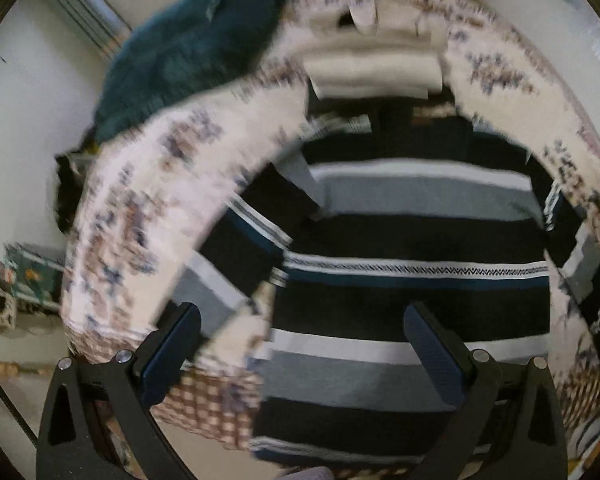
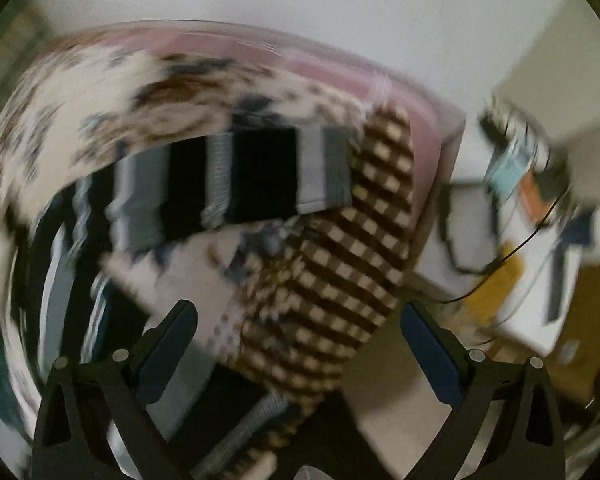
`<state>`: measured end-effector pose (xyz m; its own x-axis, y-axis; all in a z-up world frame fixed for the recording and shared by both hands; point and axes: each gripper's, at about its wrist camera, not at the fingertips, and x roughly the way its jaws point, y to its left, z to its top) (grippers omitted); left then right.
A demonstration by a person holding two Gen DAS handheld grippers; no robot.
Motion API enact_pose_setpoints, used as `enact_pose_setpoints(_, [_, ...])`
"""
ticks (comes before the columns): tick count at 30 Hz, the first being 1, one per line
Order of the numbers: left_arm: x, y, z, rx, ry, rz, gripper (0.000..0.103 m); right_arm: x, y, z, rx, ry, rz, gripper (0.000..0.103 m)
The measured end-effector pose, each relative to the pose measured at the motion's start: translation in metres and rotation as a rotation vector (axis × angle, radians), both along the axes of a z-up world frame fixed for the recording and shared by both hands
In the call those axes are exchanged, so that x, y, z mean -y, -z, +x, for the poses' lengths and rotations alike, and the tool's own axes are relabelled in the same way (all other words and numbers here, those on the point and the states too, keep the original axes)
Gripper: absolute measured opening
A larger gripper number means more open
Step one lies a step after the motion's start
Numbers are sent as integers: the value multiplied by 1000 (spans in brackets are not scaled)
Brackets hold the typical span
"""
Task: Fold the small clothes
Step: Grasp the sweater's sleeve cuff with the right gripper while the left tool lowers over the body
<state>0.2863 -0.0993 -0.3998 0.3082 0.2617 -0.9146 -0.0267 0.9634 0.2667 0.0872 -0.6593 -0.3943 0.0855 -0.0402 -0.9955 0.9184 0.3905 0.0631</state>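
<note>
- Striped knit garment (image 1: 416,240) in black, grey, white and navy bands: lies spread flat on a floral-print bed cover (image 1: 140,216) of cream with brown and blue sprigs; takes up the middle of the left wrist view, bands running side to side across it. This garment serves as the landmark below.
- Left gripper (image 1: 300,356): black frame, blue pads; jaws wide apart, holding nothing. Hovers over the near hem of the striped garment, which extends straight ahead. Contact with the cloth cannot be told.
- Right gripper (image 2: 298,354): same build; jaws wide apart, nothing clamped. In its heavily blurred view the striped garment (image 2: 260,176) lies ahead and to the left, beyond a brown-and-cream checked cloth (image 2: 340,272) directly before the fingers.
- Judgement: left gripper is the better placed of the two; a fold would likely begin at the near hem or a side edge, carried across the bands.
- Dark teal fleecy cloth (image 1: 188,56): heaped beyond the striped garment's far left corner.
- Cream folded items (image 1: 372,64): stacked past the striped garment's far edge.
</note>
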Motion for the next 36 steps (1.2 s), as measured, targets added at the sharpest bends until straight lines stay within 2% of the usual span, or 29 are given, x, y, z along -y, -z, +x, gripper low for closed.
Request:
enact_pose_setpoints(5, [16, 89, 27, -93, -45, 1, 103, 52, 105, -25, 76, 331, 137, 94])
enact_pose_setpoints(6, [18, 102, 31, -108, -53, -4, 103, 59, 121, -29, 88, 369, 145, 87])
enact_pose_setpoints(7, [20, 120, 38, -124, -66, -12, 103, 65, 138, -31, 109, 393, 160, 71])
enact_pose_setpoints(9, [24, 146, 46, -132, -73, -39, 103, 73, 171, -34, 151, 434, 199, 63])
enact_pose_setpoints(12, [27, 176, 51, -146, -62, -51, 103, 77, 184, -46, 243, 530, 114, 60])
enact_pose_setpoints(13, [28, 182, 54, -146, -64, -52, 103, 75, 180, -46, 246, 539, 66, 45])
enact_pose_setpoints(14, [25, 186, 54, -151, -69, -50, 103, 73, 174, -44, 225, 522, 4, 35])
enact_pose_setpoints(15, [22, 188, 55, -156, -78, -46, 103, 69, 168, -38, 186, 480, -52, 19])
enact_pose_setpoints(17, [16, 191, 57, -152, -90, -34, 103, 60, 159, -22, 119, 376, -134, 16])
enact_pose_setpoints(19, [9, 190, 59, -143, -85, -23, 103, 51, 149, -12, 100, 323, -184, 14])
enact_pose_setpoints(23, [-3, 180, 64, -108, -73, -11, 103, 32, 110, 7, 128, 281, -277, 13])
enact_pose_setpoints(26, [-17, 170, 68, -82, -81, -28, 103, 24, 66, 42, 176, 180, -354, 12])
enact_pose_setpoints(29, [-37, 160, 74, -61, -107, -55, 103, -9, 20, 88, 228, 5, -409, 12])
enact_pose_setpoints(31, [-54, 154, 79, -45, -138, -75, 103, -44, -4, 136, 258, -141, -416, 12])
enact_pose_setpoints(33, [-71, 149, 81, -35, -173, -85, 103, -93, -15, 192, 294, -309, -423, 12])
enact_pose_setpoints(36, [-98, 143, 81, -4, -225, -85, 103, -196, 0, 275, 341, -593, -385, 11])
